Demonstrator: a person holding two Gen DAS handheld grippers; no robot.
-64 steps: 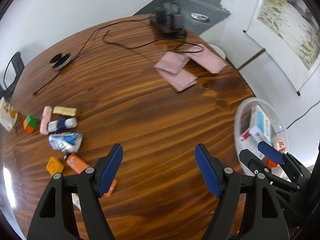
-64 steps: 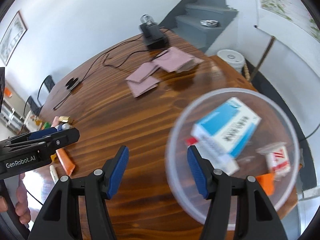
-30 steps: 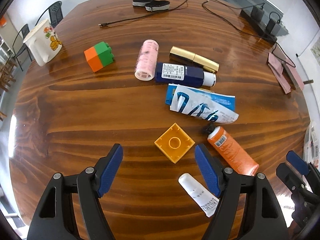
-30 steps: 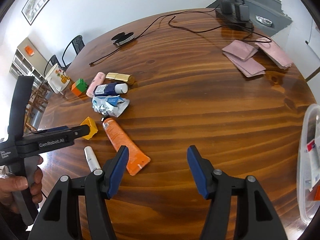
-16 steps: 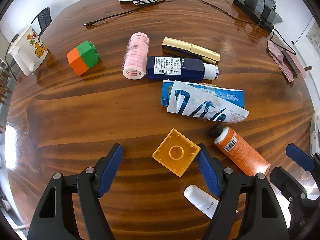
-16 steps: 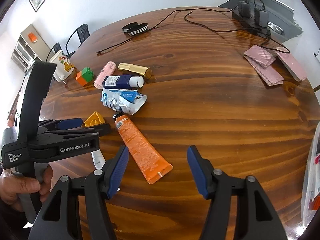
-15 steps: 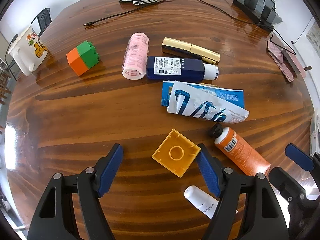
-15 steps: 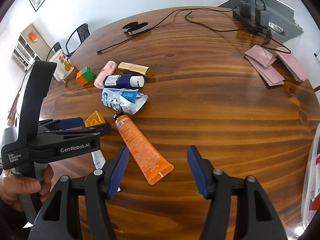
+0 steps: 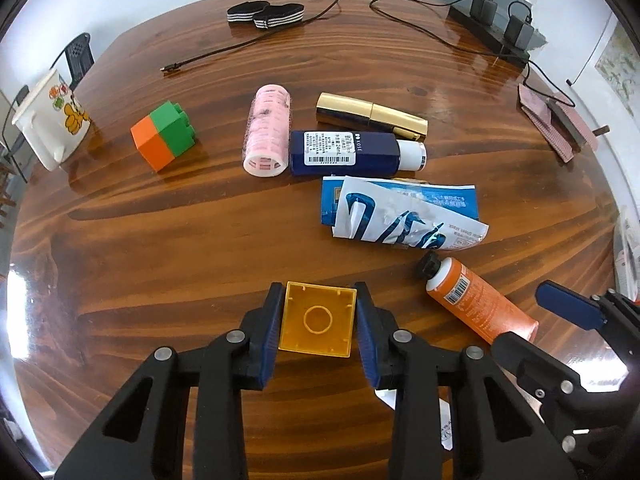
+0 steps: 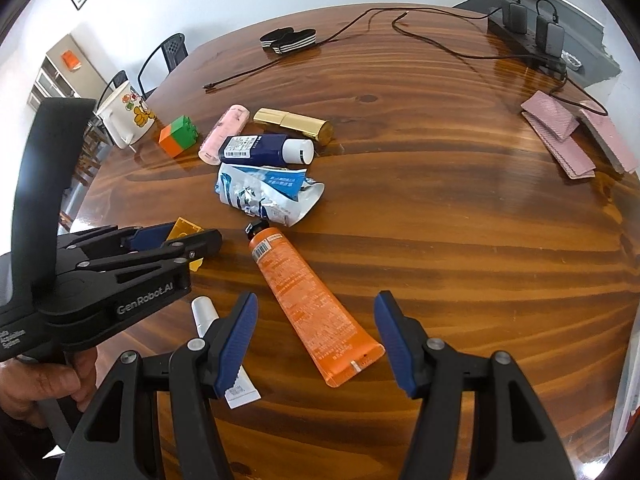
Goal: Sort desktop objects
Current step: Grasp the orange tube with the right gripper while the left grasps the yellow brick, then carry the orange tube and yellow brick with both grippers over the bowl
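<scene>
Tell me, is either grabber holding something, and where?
The left gripper pinches the yellow square plastic block by two opposite sides. The right gripper holds nothing.

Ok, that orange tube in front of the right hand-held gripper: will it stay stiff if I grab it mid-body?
Probably not. The orange tube looks like soft squeeze plastic with a flat crimped tail, so it may dent and sag. It lies flat, so rolling seems unlikely. Its glossy skin could slip between the open right hand-held gripper pads.

A round wooden table carries an orange tube, a navy bottle and a crumpled packet.
</scene>
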